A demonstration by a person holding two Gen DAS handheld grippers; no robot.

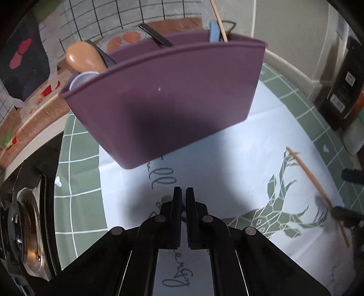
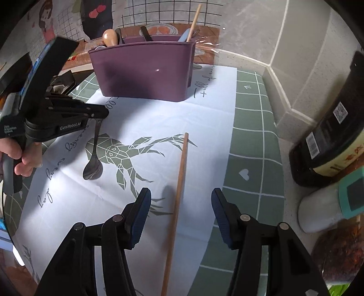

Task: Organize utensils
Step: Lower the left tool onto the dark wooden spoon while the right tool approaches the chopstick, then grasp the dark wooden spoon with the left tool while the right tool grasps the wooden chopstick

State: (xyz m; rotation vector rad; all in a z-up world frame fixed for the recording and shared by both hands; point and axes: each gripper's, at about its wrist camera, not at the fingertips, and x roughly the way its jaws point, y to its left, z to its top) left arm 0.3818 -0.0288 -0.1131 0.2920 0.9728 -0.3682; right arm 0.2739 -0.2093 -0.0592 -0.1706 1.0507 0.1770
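1. We see a purple utensil caddy [image 2: 145, 70] standing upright at the far end of a pale cloth with a green deer print [image 2: 127, 157], which covers the worktop [image 2: 252, 145].
2. The caddy holds a wooden-handled tool [image 2: 110, 36], a dark handle [image 2: 145, 34], a pale blue utensil [image 2: 185, 36] and a thin wooden stick [image 2: 195, 21], all poking above its rim.
3. To the right, against the tiled wall, stand a dark bottle [image 2: 329, 136], a white jar with a teal lid [image 2: 327, 205] and a jar of reddish flakes [image 2: 341, 252]; they are well apart from the cloth's middle.
4. A lone wooden chopstick [image 2: 179, 193] lies flat on the cloth, running away from us toward the caddy.
5. Our right gripper [image 2: 180, 213] hangs over the near part of that chopstick with its jaws apart; the chopstick lies between them, closer to the left finger, and neither pad touches it.
6. Our left gripper [image 2: 103, 113], held by a hand [image 2: 20, 157], sits near the caddy's front left corner with its jaws together on the handle of a metal spoon [image 2: 93, 168].
7. The spoon hangs down from that gripper, bowl lowest, just over the cloth; we cannot tell whether the bowl touches it.
8. In the left wrist view the same gripper [image 1: 183, 193] shows its fingers nearly meeting, with the caddy [image 1: 163, 98] right ahead.
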